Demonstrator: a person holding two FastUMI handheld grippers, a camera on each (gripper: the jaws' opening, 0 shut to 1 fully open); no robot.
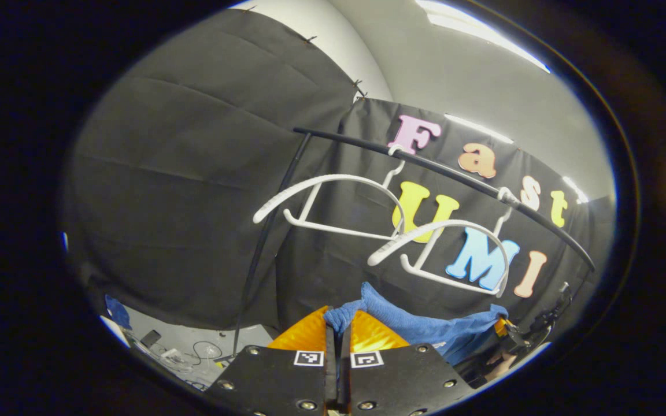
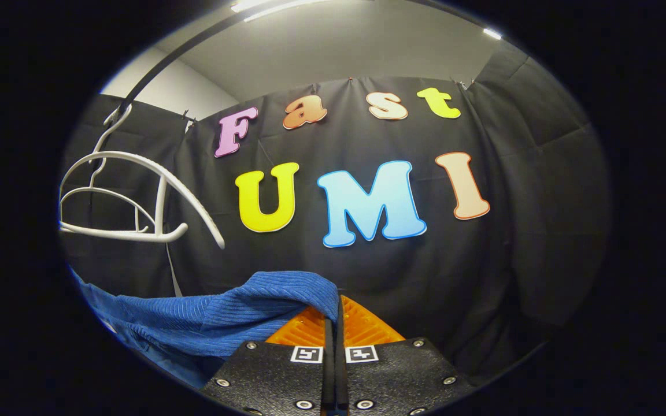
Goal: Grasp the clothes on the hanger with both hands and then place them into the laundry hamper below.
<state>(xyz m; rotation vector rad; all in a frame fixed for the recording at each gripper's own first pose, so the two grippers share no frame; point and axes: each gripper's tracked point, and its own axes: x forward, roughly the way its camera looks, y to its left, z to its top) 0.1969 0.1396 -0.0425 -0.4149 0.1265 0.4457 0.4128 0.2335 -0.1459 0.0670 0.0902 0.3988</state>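
Note:
A blue ribbed garment (image 1: 425,323) hangs stretched between both grippers, below the hangers and off them. My left gripper (image 1: 339,319) is shut on one bunched end of it. My right gripper (image 2: 336,306) is shut on the other edge, and the blue garment (image 2: 217,318) drapes away to the left in the right gripper view. Two bare white hangers (image 1: 333,199) (image 1: 454,248) hang on a black rail (image 1: 425,164). In the left gripper view the other gripper (image 1: 509,335) holds the cloth's far end at lower right. The white hangers (image 2: 130,196) also appear at the left of the right gripper view.
The black rail's upright pole (image 1: 261,248) runs down at the left of the hangers. Cables and small devices (image 1: 194,352) lie on a pale floor at lower left. A blue scrap (image 1: 118,312) shows by the wall's foot. Black cloth walls close the booth behind.

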